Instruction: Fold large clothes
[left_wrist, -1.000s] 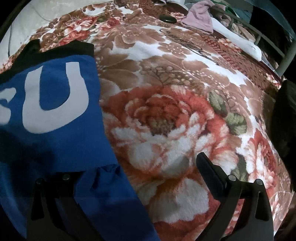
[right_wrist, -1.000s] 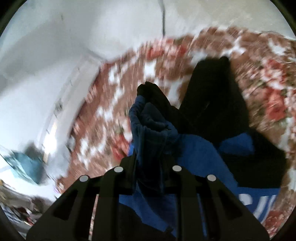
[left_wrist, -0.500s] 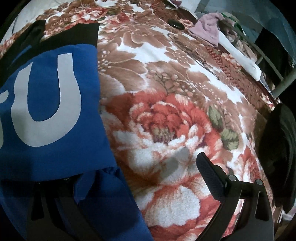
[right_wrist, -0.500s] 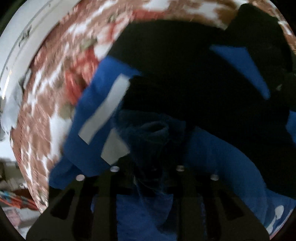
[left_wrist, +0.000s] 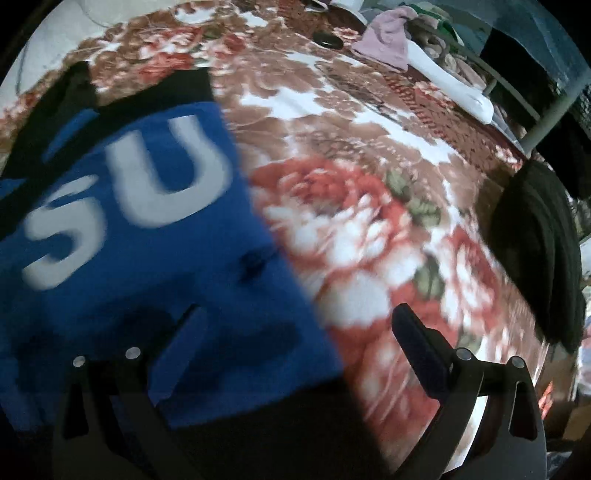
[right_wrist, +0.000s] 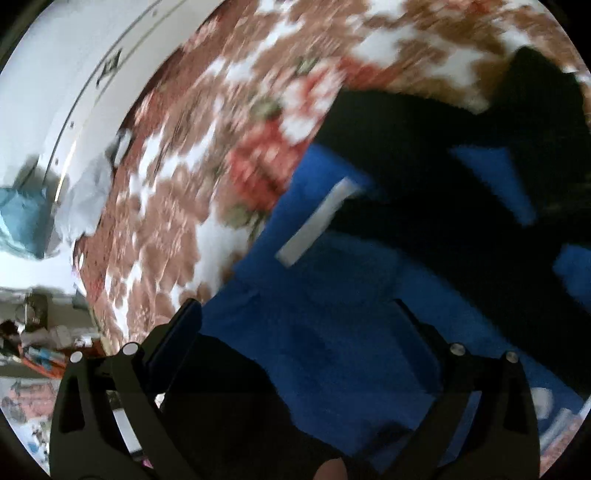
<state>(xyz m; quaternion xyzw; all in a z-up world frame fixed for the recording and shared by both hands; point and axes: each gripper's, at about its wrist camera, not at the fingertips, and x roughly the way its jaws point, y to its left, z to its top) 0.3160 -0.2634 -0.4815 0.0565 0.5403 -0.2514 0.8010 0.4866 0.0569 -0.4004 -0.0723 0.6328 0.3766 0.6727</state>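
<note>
A blue and black garment (left_wrist: 140, 229) with white letters "SU" lies on the floral blanket (left_wrist: 351, 206). In the left wrist view my left gripper (left_wrist: 295, 343) is open, its left finger over the blue cloth, its right finger over the blanket. In the right wrist view the same garment (right_wrist: 351, 302) lies flat, blue with a black part (right_wrist: 424, 155) across it. My right gripper (right_wrist: 299, 332) is open above the blue cloth and holds nothing.
A pink cloth (left_wrist: 388, 40), a white item (left_wrist: 454, 88) and a small dark round object (left_wrist: 328, 40) lie at the far side of the bed. A dark garment (left_wrist: 535, 251) lies at the right edge. A white wall (right_wrist: 74, 55) borders the bed.
My right gripper has opened and let go of the bunched blue cloth, which now lies flat. My left gripper has drawn back off the cloth; the view has shifted so "SU" shows.
</note>
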